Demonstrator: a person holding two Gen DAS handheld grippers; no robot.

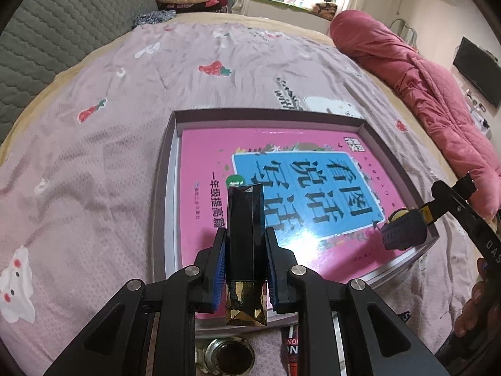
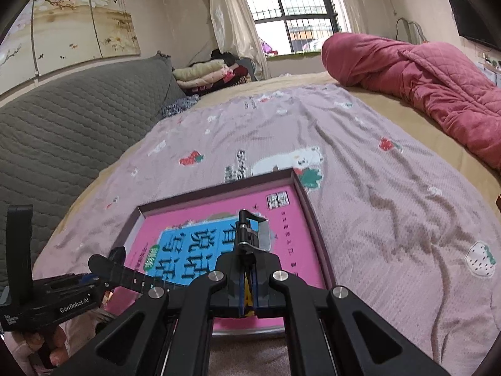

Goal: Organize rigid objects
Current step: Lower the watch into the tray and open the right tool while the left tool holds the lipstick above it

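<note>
A shallow box [image 1: 171,169] lies on the bed with a pink book [image 1: 203,153] inside it; both also show in the right wrist view, box [image 2: 316,228] and book [image 2: 288,219]. My left gripper [image 1: 245,244] is shut on a black faceted tube with a gold base [image 1: 245,219], held above the book's near edge. My right gripper [image 2: 248,277] is shut on a thin black and yellow tool with a metal clip [image 2: 250,235] above the book. In the left wrist view the right gripper [image 1: 404,228] hangs over the box's right corner.
The box rests on a pink printed bedsheet [image 1: 94,163]. A rolled red quilt [image 2: 422,84] lies along the right side. A grey padded headboard [image 2: 62,131] stands left. A glass jar [image 1: 227,355] and a red item sit below the left gripper. Folded clothes [image 2: 206,73] are stacked far back.
</note>
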